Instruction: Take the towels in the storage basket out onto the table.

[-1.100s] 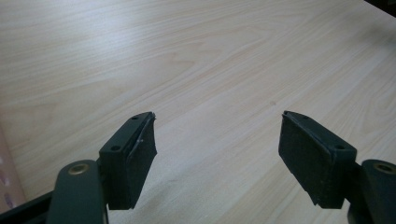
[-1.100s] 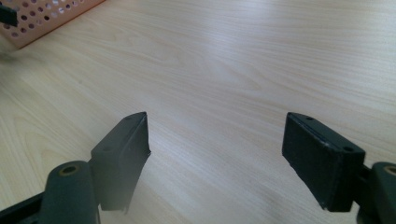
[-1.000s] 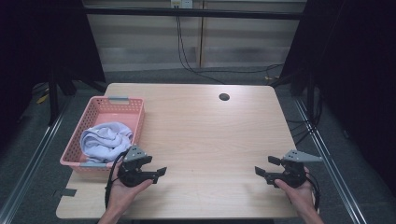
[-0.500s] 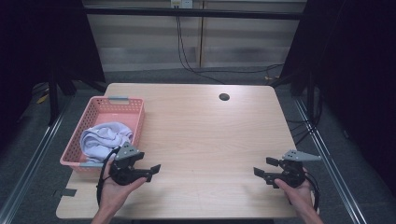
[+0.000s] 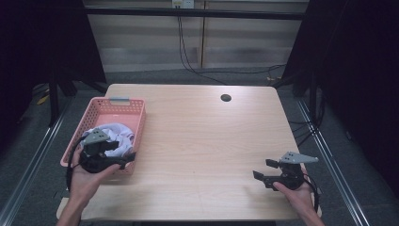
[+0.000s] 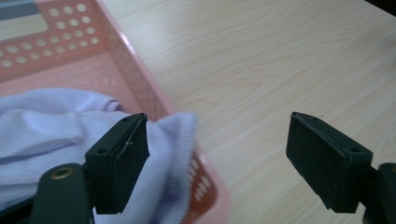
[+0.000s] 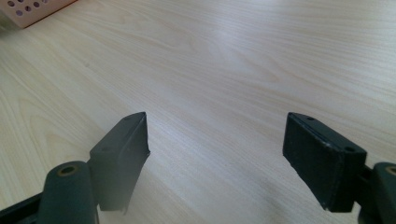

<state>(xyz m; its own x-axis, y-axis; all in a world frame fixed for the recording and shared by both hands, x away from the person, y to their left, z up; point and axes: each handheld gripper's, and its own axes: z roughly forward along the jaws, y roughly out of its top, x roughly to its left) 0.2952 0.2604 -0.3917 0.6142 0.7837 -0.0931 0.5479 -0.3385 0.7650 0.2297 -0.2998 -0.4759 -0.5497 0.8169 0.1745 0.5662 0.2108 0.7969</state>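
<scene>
A pink perforated basket (image 5: 139, 123) sits at the table's left with a pale lavender cloth (image 5: 118, 133) bunched inside. My left gripper (image 5: 120, 150) hovers over the basket's near right corner, open, and its jaws have just been opening. In the left gripper view, my left gripper (image 6: 217, 126) has a fold of the cloth (image 6: 46, 126) lying over the basket's rim (image 6: 140, 79) beside the left jaw, and neither pad presses on it. My right gripper (image 5: 262, 168) is held low over the table's near right part, open, with bare wood between the jaws of that gripper (image 7: 215, 123).
The light wooden table (image 5: 202, 141) has a small round dark hole (image 5: 226, 98) near its far edge. A grey tab (image 5: 119, 100) sits on the basket's far rim. Dark floor, metal rails and cables surround the table.
My left hand has moved left and upward, from the table beside the basket to above the basket's near right corner. The right hand has stayed where it was.
</scene>
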